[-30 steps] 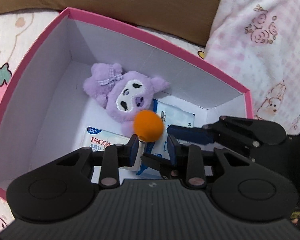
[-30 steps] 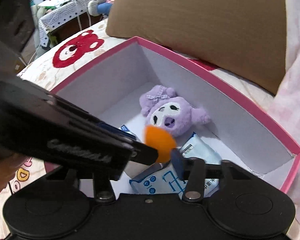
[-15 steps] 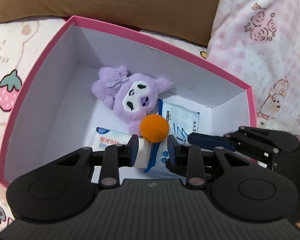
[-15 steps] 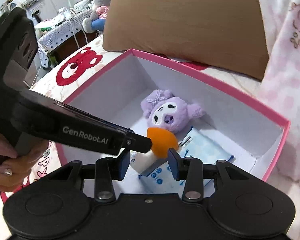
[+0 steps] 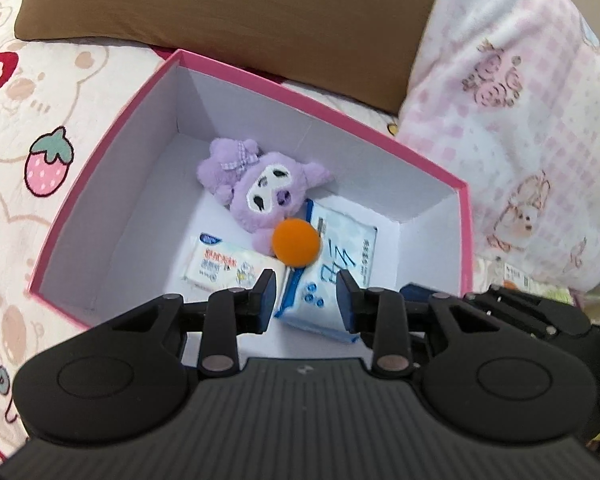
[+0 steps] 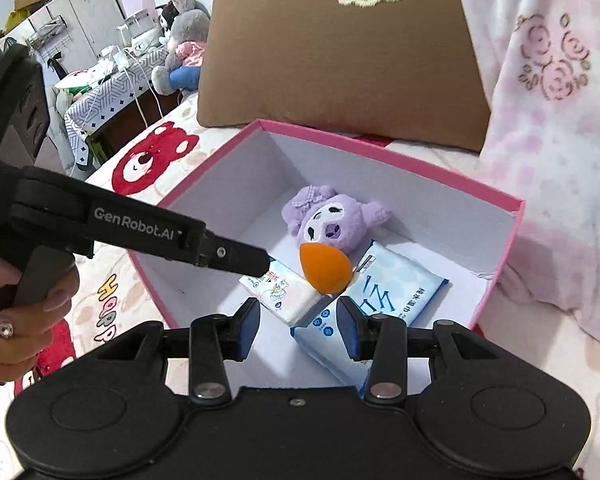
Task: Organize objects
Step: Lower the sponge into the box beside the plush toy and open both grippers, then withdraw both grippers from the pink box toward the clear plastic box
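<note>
Placing step looks finished: the orange sponge lies in the pink box; left hand-held gripper is opening, empty; right hand-held gripper narrow, empty. Next: fetch another item

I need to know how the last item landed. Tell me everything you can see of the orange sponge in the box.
The orange sponge is a smooth, matte, teardrop-shaped foam piece, plain orange all over. It lies on its side inside the pink box, pointed end toward the left wall in the right wrist view. It rests against the lower edge of the purple plush toy and over the gap between the two tissue packs. Neither pair of tongs touches it.
</note>
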Demonstrator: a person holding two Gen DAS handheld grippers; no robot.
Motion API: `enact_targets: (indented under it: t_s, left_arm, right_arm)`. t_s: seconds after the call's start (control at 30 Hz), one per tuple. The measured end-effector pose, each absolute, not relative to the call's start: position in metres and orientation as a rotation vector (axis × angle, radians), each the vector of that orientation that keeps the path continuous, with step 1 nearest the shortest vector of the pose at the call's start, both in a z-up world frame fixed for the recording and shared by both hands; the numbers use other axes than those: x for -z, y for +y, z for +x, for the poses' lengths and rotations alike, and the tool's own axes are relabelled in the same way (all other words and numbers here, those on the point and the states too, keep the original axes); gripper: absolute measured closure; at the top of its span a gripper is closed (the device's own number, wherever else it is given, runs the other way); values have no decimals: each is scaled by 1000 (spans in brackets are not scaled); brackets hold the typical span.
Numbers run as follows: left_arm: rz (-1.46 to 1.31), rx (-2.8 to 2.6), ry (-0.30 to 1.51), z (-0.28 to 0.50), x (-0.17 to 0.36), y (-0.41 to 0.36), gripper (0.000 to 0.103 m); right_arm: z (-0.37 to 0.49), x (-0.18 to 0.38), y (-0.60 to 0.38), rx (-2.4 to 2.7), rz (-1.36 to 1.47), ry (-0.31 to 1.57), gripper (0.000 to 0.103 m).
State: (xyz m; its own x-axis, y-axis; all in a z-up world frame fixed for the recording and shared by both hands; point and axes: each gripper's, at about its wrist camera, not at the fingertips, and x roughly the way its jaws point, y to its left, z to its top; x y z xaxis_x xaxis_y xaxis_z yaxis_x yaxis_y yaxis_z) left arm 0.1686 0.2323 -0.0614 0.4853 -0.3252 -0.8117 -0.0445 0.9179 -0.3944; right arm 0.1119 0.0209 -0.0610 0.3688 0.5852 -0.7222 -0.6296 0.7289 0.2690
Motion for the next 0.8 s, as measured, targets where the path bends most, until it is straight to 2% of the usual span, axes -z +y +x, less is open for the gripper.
enact_targets:
  t_s: [0.07, 0.13, 0.43, 0.63, 0.8]
  left_arm:
    - [-371, 179, 1051, 163, 54, 227, 68]
    - [-351, 182, 1036, 157, 46, 223, 62]
    - [-304, 246, 1091, 137, 21, 209, 59]
    - [-251, 251, 1077, 109, -3, 209, 53]
    - [-231, 270, 1088, 87, -3, 199, 53]
  right_arm:
    - [107, 56, 18, -784, -53, 904, 56]
    - [101, 51, 16, -781, -74, 896, 56]
    - [74, 28, 1, -763, -98, 936, 56]
    - [55, 4, -10, -775, -82, 912, 53]
    - [42, -9, -21, -763, -95, 923, 53]
